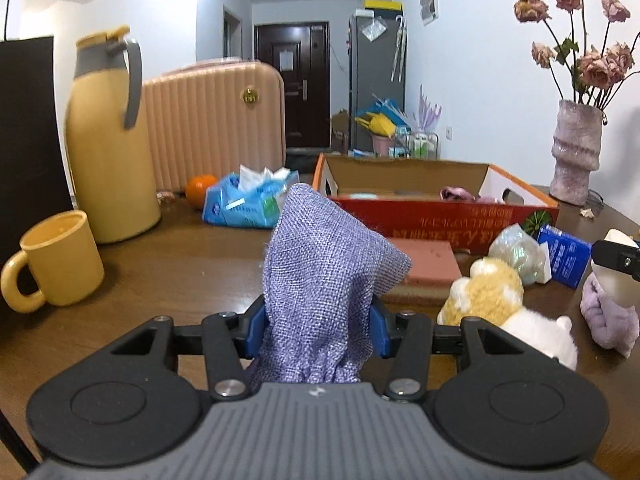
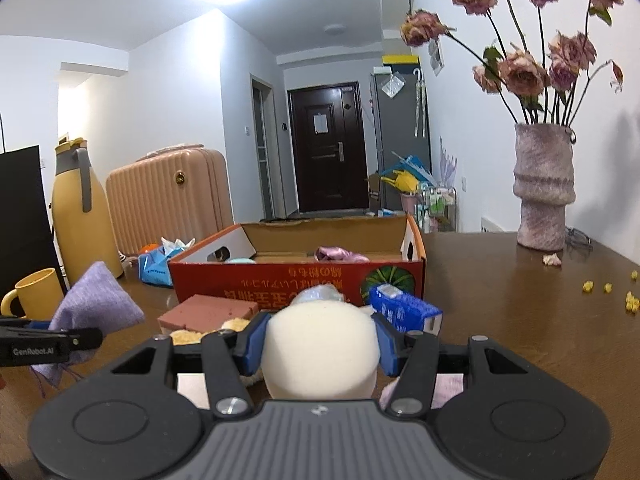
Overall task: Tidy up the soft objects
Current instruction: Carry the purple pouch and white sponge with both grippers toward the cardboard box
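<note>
Clamped in left tool [image 1: 318, 330]: purple pouch [image 1: 324, 276], neck hidden. Pinched in right tool [image 2: 320, 344]: cream sponge [image 2: 322, 350], base cut off.

Purple woven pouch [image 1: 320, 280] upright, cream foam ball [image 2: 320, 344], plush toy [image 1: 484, 292] perhaps.

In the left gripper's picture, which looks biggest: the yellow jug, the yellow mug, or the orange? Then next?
1. yellow jug
2. yellow mug
3. orange
The orange sits farthest back, which shrinks it a bit.
</note>
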Available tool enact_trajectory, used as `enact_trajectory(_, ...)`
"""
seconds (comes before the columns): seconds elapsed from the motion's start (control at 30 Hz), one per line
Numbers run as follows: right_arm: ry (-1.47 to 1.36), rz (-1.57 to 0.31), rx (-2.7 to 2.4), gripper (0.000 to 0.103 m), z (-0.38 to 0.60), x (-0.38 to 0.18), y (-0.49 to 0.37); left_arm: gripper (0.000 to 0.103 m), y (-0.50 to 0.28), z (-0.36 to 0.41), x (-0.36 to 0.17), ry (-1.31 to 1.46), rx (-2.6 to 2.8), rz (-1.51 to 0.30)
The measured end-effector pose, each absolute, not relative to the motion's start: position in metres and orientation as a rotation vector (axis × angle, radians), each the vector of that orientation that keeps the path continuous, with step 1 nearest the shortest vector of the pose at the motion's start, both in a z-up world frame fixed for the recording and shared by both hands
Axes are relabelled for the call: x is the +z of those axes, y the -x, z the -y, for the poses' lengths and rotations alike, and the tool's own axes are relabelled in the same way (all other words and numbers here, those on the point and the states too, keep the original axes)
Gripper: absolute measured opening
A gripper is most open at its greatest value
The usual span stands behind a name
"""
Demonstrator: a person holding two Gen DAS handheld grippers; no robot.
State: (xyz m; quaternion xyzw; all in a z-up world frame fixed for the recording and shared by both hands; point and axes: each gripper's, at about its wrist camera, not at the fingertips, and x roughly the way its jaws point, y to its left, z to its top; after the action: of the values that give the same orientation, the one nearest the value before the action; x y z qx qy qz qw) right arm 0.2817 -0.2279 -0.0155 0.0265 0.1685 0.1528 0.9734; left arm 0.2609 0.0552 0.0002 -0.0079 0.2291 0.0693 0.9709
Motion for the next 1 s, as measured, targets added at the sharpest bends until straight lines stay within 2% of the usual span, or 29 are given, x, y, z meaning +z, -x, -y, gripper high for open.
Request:
enact_trajectory(0.57, -0.093, -0.213, 0.290, 0.053, 0.227, 0.036, -0.290, 0.050, -0.270, -0.036, 0.047, 0.080, 0.106, -0.344)
enact_trajectory(1.0, -0.144, -0.160, 0.280, 0.053, 0.215, 0.061, -0.317, 0.050, -0.307, -0.026, 0.067, 0.133, 0.097, -0.311)
